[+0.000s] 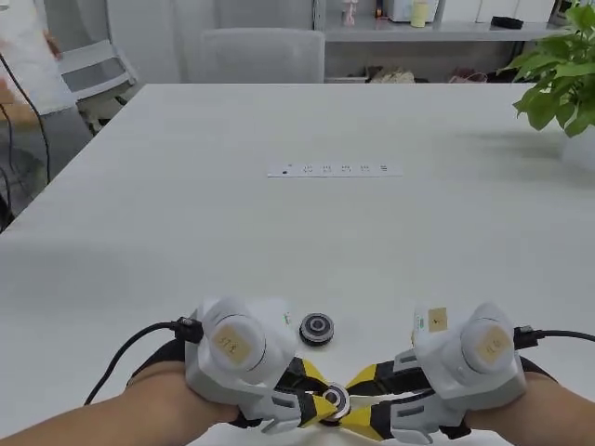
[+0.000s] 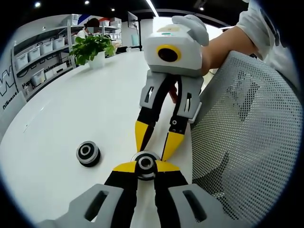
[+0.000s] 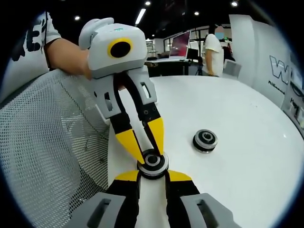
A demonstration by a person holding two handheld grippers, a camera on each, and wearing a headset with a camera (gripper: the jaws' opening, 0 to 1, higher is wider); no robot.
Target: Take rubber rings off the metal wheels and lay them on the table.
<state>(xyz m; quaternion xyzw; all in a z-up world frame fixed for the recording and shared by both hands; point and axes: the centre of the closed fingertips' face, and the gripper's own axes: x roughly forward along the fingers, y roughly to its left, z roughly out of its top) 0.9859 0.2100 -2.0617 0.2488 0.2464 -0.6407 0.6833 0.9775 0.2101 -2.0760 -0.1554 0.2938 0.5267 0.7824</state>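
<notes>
**A:** Where's everything sitting?
**B:** Left tool (image 2: 145,167) and right tool (image 3: 153,175) are hovering at the table's (image 1: 186,232) near edge, beside a mesh chair (image 2: 247,128), with loads of open top stretching beyond. Both are pinching one wheel (image 1: 333,401), jaws barely apart. A second wheel (image 1: 316,329) is lying just past them.
**A:** Labels?
**B:** Stickers (image 1: 437,321) are showing, too small to read.

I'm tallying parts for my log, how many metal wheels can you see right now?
2. The gripped wheel sits between the jaws of the left gripper and right gripper; the free wheel lies on the table just beyond them. None seems hidden.
</notes>
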